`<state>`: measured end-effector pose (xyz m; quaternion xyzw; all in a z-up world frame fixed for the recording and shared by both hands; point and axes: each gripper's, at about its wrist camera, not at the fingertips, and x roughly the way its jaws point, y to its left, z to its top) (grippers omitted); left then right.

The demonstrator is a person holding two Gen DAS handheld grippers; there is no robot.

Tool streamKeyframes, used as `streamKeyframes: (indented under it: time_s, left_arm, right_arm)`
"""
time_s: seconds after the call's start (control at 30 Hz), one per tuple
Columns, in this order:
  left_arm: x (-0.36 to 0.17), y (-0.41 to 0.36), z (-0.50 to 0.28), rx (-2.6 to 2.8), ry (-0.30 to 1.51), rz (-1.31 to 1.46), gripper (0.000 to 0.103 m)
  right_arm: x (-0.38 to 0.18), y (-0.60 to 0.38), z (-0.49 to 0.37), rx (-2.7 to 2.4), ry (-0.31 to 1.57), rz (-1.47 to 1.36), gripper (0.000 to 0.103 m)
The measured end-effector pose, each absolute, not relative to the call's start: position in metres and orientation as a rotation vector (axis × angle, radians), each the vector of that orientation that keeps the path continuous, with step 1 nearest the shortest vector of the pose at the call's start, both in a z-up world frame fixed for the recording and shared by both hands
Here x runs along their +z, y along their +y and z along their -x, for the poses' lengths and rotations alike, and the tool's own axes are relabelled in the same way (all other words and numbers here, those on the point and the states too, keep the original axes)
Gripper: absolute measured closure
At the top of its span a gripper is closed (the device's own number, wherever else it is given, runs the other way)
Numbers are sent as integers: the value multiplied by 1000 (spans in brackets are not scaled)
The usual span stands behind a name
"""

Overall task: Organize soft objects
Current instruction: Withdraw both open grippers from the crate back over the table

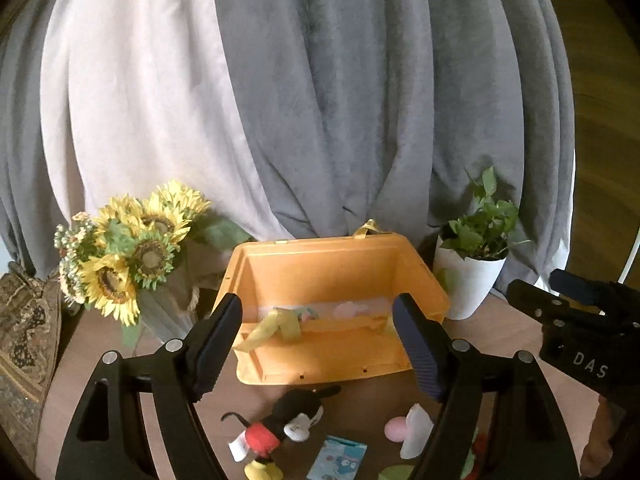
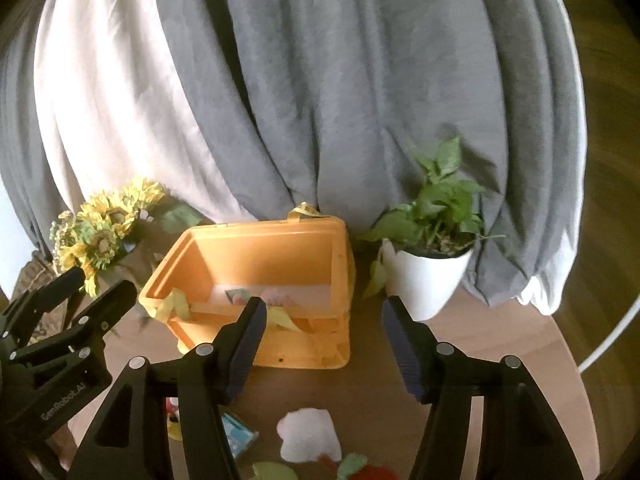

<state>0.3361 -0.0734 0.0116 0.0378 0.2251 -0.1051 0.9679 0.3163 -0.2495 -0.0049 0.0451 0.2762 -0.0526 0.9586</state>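
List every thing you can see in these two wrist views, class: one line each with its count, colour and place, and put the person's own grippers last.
Box: one, orange, open, table centre, small items inside.
Ribbon: one, yellow, draped over the box's front wall.
Mouse plush: one, black, red and white, lying in front of the box.
Packet: one, light blue, beside the plush.
Soft pieces: two, pink and white, right of the packet.
Sunflowers: one bunch, yellow, left of the box.
Potted plant: one, green in a white pot, right of the box.
Curtains: grey and white, behind.
Table: one, brown.
Left gripper: black, open, empty.
Right gripper: black, open, empty.
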Motion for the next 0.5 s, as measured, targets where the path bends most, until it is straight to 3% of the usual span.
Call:
streamKeyframes:
  time_s: [0.5]
  left_arm:
    - [-16,-97,-282,-241,516,-94,24]
  right_arm:
    - [-26,-267,-254,-129,545,-79,38]
